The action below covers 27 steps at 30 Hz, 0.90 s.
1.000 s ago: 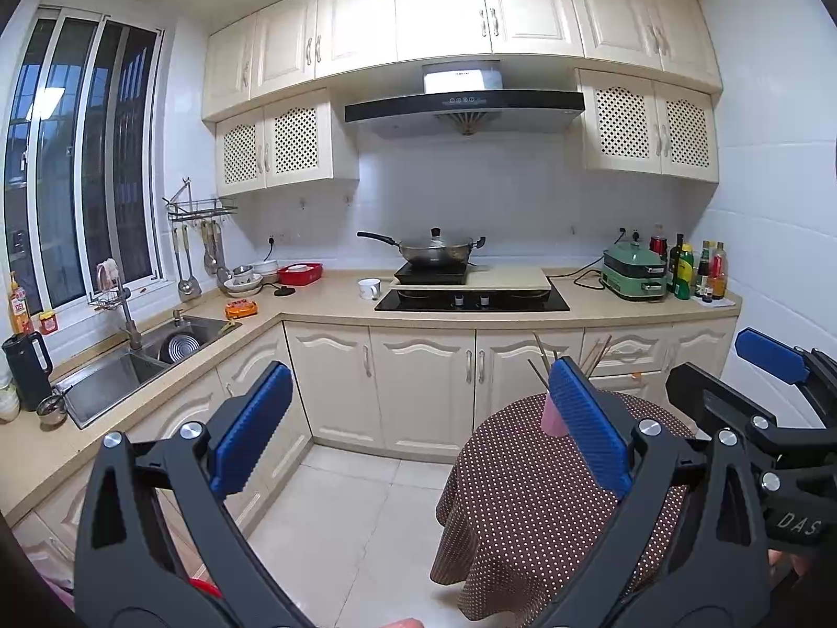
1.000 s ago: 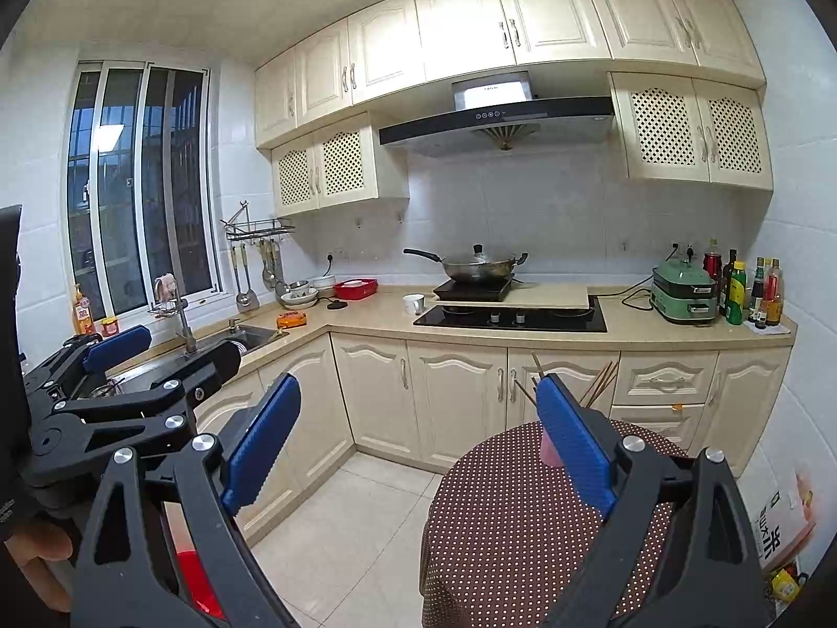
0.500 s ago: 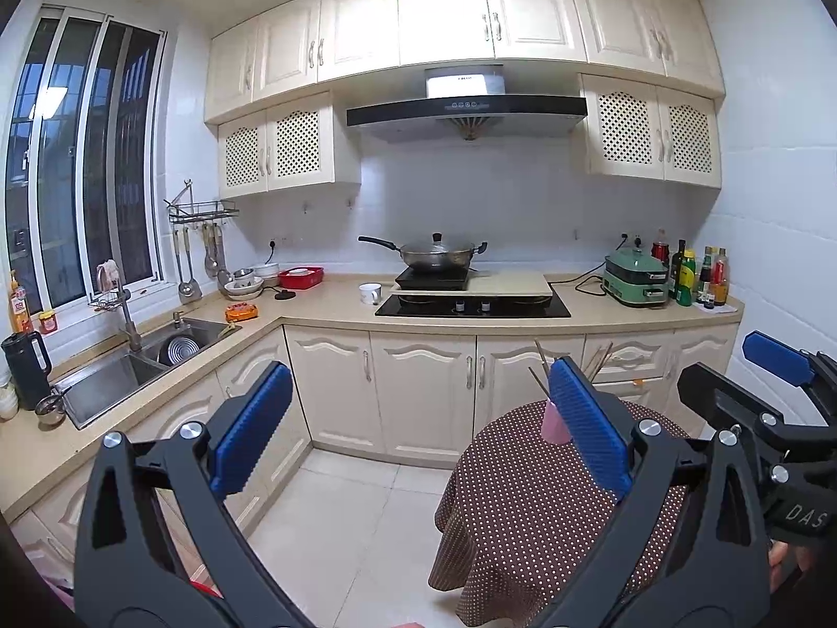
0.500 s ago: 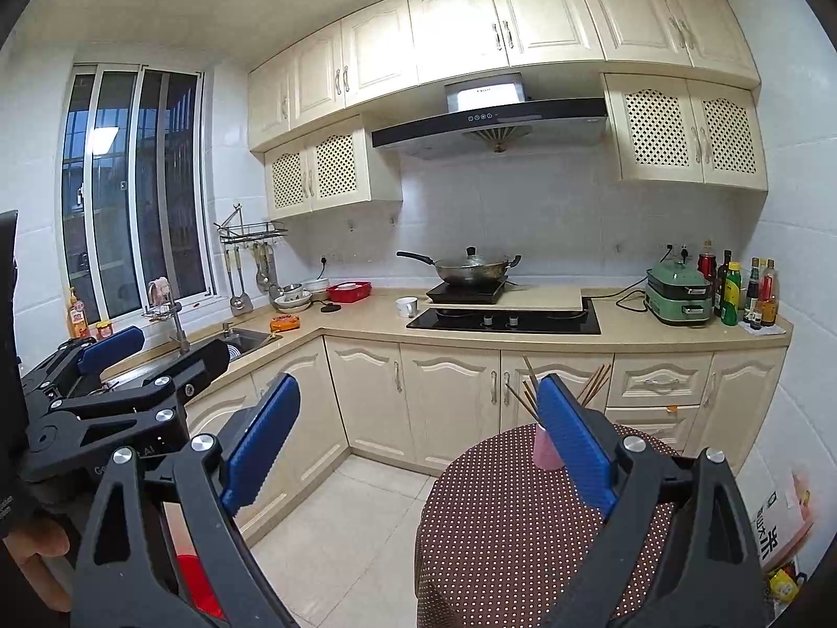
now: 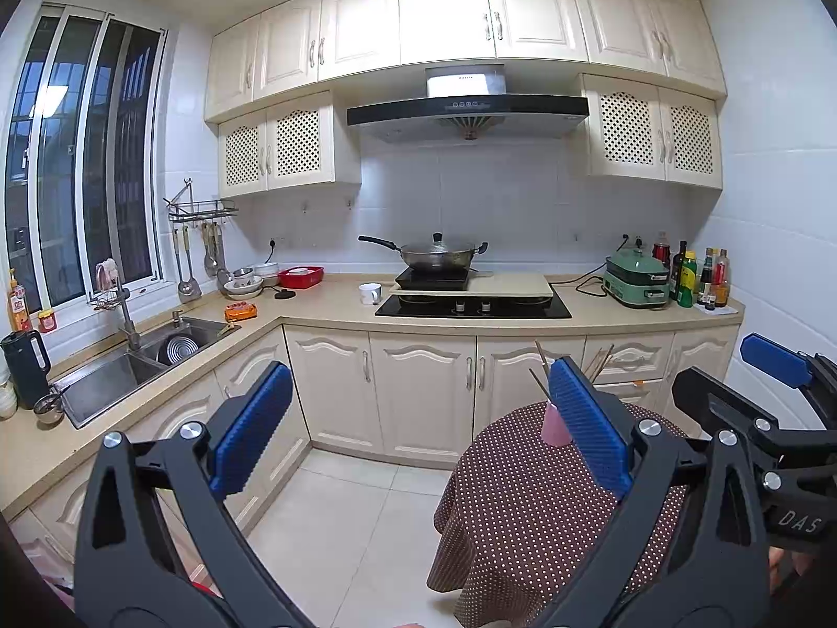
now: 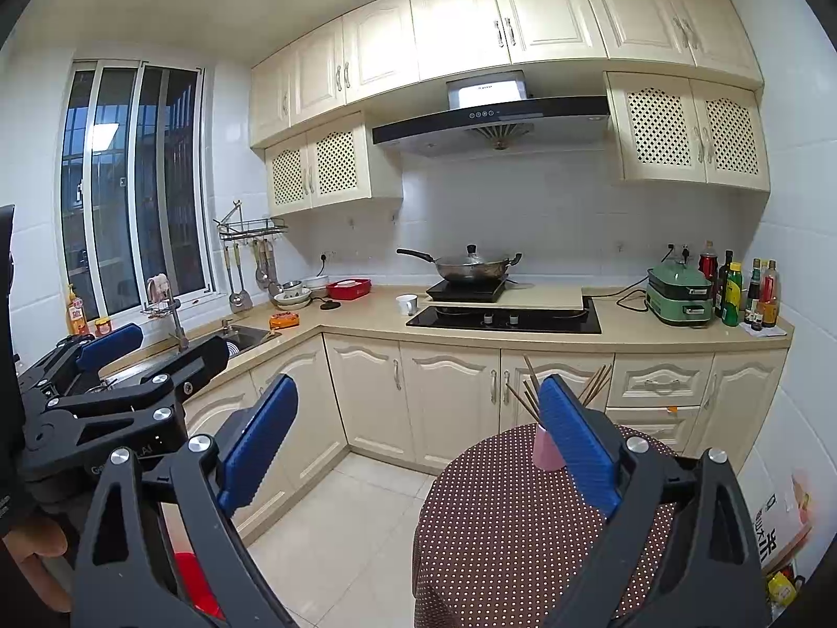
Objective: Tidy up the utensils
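Both hand-held grippers are held level above the floor, facing the kitchen: the left hand-held gripper (image 5: 413, 429) and the right hand-held gripper (image 6: 418, 437) each gape wide, holding nothing. Chopsticks (image 6: 528, 392) stand in a pink cup (image 6: 546, 452) on the dotted tablecloth (image 6: 502, 523) at 3 o'clock. "DAS" shows on the right gripper's body at 4 o'clock in the left view

Side-by-side views (distant) face kitchen counter (image 5: 324, 309).

Home kitchen: hob (image 5: 473, 306), sink (image 5: 141, 361), cabinets (image 6: 455, 26).
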Motion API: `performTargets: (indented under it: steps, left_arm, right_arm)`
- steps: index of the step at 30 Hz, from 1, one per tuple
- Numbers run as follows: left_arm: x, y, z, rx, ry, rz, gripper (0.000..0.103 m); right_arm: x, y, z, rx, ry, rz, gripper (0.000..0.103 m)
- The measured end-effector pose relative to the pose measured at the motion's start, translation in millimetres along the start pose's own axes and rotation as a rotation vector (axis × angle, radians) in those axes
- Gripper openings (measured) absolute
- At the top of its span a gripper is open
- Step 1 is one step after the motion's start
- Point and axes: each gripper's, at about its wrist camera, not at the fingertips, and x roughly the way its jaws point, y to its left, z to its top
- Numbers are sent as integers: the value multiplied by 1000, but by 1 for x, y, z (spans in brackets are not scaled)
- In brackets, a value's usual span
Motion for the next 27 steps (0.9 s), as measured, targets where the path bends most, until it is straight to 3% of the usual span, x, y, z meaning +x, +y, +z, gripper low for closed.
performTargets:
  steps: [27]
  left_arm:
    - [4,7,1,0,-5,5,97]
  right_arm:
    - [5,-4,3,2,-2,11,94]
